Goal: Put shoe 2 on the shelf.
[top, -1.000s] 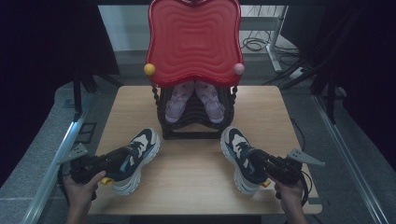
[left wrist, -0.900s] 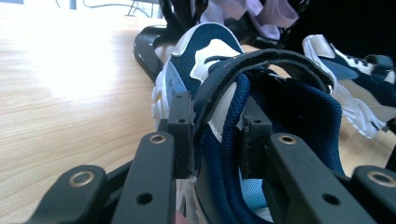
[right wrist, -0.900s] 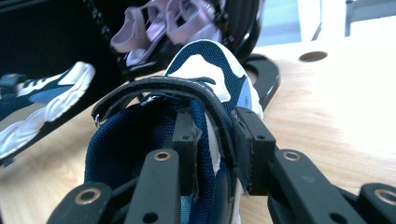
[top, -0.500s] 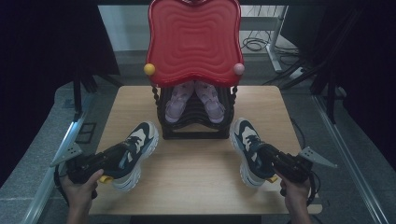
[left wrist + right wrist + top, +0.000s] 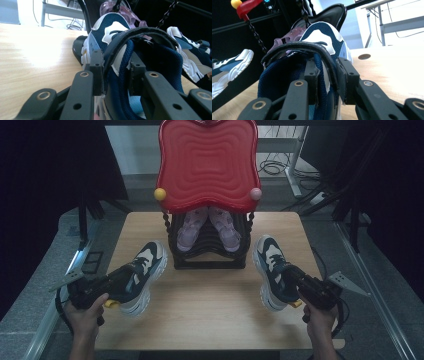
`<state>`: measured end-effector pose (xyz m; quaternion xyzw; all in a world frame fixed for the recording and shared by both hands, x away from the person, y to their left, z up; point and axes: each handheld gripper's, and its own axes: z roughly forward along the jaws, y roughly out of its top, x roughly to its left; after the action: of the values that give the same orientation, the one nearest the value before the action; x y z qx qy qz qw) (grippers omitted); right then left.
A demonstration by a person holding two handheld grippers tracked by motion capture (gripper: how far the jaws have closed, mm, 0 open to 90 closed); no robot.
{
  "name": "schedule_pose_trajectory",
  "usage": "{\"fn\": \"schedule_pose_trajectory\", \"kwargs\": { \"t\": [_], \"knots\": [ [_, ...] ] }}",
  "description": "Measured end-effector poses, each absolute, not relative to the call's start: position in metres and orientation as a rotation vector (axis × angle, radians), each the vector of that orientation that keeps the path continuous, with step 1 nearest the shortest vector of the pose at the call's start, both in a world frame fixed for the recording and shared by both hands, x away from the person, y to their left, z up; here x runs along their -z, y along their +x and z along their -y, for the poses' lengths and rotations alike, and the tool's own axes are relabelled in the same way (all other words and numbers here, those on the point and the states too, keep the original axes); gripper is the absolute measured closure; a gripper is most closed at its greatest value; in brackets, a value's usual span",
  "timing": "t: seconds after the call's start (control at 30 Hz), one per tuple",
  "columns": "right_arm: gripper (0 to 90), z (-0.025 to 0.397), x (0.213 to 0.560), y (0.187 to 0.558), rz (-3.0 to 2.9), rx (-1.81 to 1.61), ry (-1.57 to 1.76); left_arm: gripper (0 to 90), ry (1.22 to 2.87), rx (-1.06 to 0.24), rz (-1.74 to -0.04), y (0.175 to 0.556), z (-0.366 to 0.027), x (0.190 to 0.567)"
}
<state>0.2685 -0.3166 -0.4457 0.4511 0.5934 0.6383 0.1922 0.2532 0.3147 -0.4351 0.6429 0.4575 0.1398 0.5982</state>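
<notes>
A pale wooden bench [image 5: 210,310] stands in a dim room with black curtains on both sides and cables on the floor behind. At the middle of its far edge sits a black shoe rack [image 5: 209,251] under a red wavy top [image 5: 207,162], with a pair of pink sandals [image 5: 207,227] on its shelf.

The left gripper [image 5: 116,284] is clamped on the heel collar of the left sneaker [image 5: 145,267], which lies near the bench's left edge with its toe angled toward the rack. The right gripper [image 5: 296,281] is pinched the same way on the heel collar of the right sneaker [image 5: 270,265], near the right edge, toe pointing to the far edge. In each gripper view the jaws stand narrow with the collar strap between them.

The step in hand looks like carrying both sneakers to the rack. The next move likely calls for swinging each toe inward and sliding the shoes onto a free shelf, keeping clear of the rack's side posts and the sandals.
</notes>
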Motion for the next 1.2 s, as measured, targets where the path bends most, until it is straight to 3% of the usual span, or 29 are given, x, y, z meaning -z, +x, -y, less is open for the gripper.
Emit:
{"fn": "schedule_pose_trajectory", "kwargs": {
  "t": [1.2],
  "knots": [
    [71.8,0.315,0.392,0.31,-1.532,-1.851,1.245,71.5,1.412,-0.415,-1.07,0.296,-0.318,0.391]
  ]
}}
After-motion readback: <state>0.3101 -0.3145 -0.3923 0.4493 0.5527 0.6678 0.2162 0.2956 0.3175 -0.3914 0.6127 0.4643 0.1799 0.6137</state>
